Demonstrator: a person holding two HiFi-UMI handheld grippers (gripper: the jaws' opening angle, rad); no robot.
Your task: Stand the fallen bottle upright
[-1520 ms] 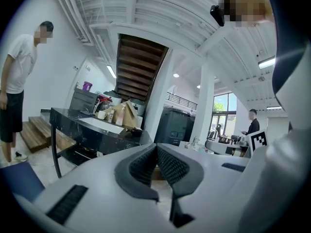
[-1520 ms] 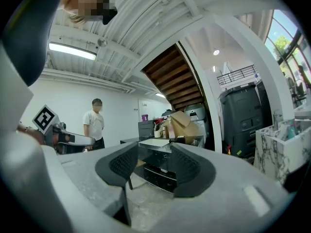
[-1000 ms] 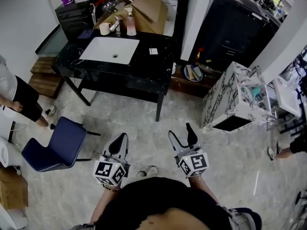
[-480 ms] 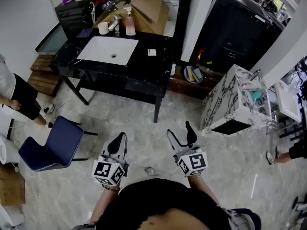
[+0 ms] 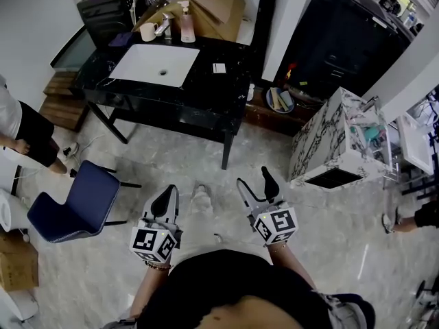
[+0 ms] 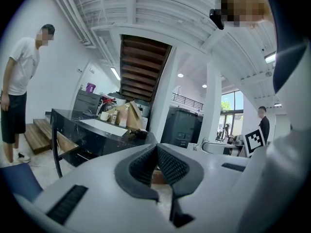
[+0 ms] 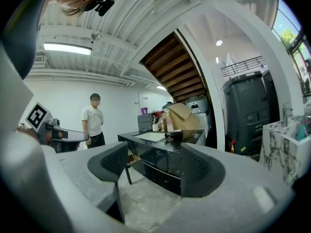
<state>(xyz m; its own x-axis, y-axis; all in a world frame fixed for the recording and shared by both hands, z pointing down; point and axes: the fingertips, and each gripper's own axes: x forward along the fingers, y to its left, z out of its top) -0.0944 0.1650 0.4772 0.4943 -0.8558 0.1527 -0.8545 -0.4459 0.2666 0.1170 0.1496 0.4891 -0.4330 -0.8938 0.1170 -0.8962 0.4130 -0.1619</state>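
Marble floor [image 5: 329, 218], black table [image 5: 206, 98] upper left; left gripper [image 5: 167, 195] jaws together, right gripper [image 5: 254, 181] jaws apart, empty.

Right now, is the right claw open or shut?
Open. The right claw has its two dark ribbed pads well apart, with only the black marble table beyond showing between them.

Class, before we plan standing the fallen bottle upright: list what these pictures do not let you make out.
1. A fallen bottle: none can be made out; the pump bottle on the sink counter stands upright in the head view, and items beside it are too small.
2. The counter's top: both gripper views see it nearly edge-on.
3. Floor at the person's feet: their torso hides it in the head view.
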